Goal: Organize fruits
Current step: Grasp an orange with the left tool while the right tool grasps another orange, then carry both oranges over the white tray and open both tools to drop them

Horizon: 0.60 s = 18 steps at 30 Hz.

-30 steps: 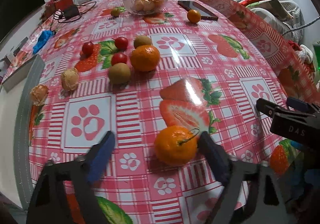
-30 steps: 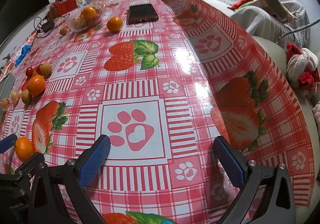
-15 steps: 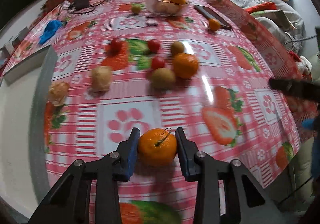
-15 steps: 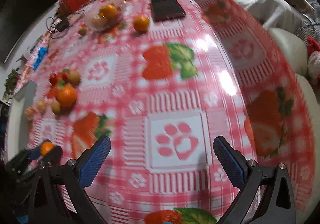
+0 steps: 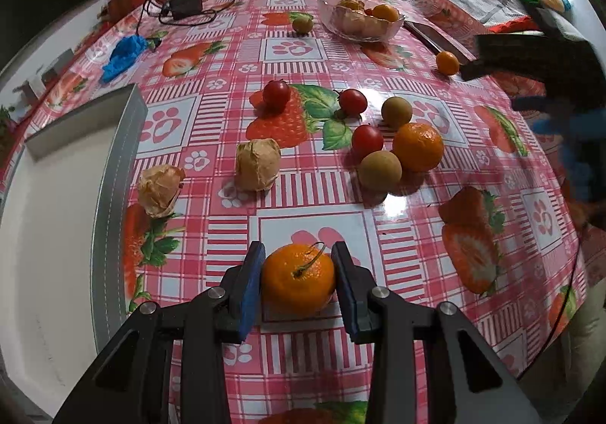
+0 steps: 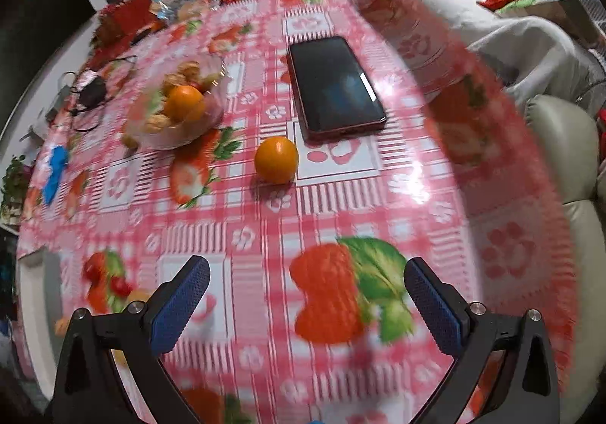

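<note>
Having closed since 1 second ago, the left tongs [image 5: 297, 282] now pinch the stemmed orange [image 5: 298, 278]; right tongs [image 6: 306, 304] gape empty.

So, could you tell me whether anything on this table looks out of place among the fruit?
Yes: a phone lies flat on the tablecloth right behind a loose orange, a charger with tangled cable sits at the far end, and a crumpled blue thing lies near the left edge. None is fruit. Nothing looks spilled or damaged.

Glossy plastic tablecloth [image 5: 310, 197] with glare spots, matt metal tray [image 5: 113, 174], clear glassy bowl [image 5: 361, 26], papery husks [image 5: 257, 164], dimpled shiny mandarin [image 5: 299, 282], textured blue pads [image 6: 181, 304], glossy phone [image 6: 335, 83].
</note>
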Each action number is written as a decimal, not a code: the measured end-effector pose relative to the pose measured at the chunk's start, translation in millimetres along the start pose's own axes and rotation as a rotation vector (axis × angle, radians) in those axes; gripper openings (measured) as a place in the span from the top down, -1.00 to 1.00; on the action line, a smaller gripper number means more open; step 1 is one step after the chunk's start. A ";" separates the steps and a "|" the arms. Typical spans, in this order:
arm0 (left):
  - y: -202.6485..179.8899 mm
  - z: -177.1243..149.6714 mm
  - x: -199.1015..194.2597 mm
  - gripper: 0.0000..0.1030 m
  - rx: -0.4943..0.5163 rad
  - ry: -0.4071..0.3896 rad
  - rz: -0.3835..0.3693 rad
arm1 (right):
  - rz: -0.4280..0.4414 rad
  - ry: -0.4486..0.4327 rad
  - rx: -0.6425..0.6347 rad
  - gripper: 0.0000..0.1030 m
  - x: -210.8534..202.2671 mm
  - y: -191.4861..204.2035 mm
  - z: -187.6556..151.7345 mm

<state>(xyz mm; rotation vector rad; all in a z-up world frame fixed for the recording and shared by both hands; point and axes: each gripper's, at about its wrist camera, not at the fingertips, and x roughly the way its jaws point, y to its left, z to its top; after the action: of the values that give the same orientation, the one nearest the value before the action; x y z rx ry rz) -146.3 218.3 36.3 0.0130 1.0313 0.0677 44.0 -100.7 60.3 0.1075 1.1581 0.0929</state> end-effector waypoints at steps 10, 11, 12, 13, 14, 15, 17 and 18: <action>-3.8 -1.0 3.6 0.22 0.015 -0.021 0.002 | -0.069 -0.077 0.004 -1.00 41.7 13.1 31.3; -3.9 -1.6 3.7 0.22 0.016 -0.021 0.001 | -0.080 -0.086 0.002 -0.97 43.4 14.0 33.0; -3.5 -1.6 3.9 0.22 0.017 -0.021 0.001 | -0.098 -0.103 -0.005 -0.80 43.1 15.4 34.1; -4.1 -1.6 4.2 0.22 0.018 -0.021 0.000 | -0.114 -0.116 -0.014 -0.69 43.1 17.3 35.7; -4.4 -1.5 4.4 0.22 0.019 -0.023 0.000 | -0.108 -0.134 -0.023 -0.49 41.2 18.4 36.3; -4.4 -1.7 4.4 0.22 0.019 -0.025 0.002 | -0.108 -0.142 -0.028 -0.24 40.6 19.1 37.4; -5.8 -2.0 4.8 0.22 0.019 -0.028 0.005 | -0.097 -0.155 -0.040 0.21 37.2 20.5 37.5; -5.8 -2.0 4.9 0.22 0.019 -0.030 0.006 | -0.090 -0.156 -0.041 0.31 36.0 20.8 36.5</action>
<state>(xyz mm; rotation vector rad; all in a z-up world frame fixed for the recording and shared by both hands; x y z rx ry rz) -145.2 212.8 30.9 0.0343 1.0020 0.0632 91.4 -76.8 44.8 0.0250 1.0031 0.0278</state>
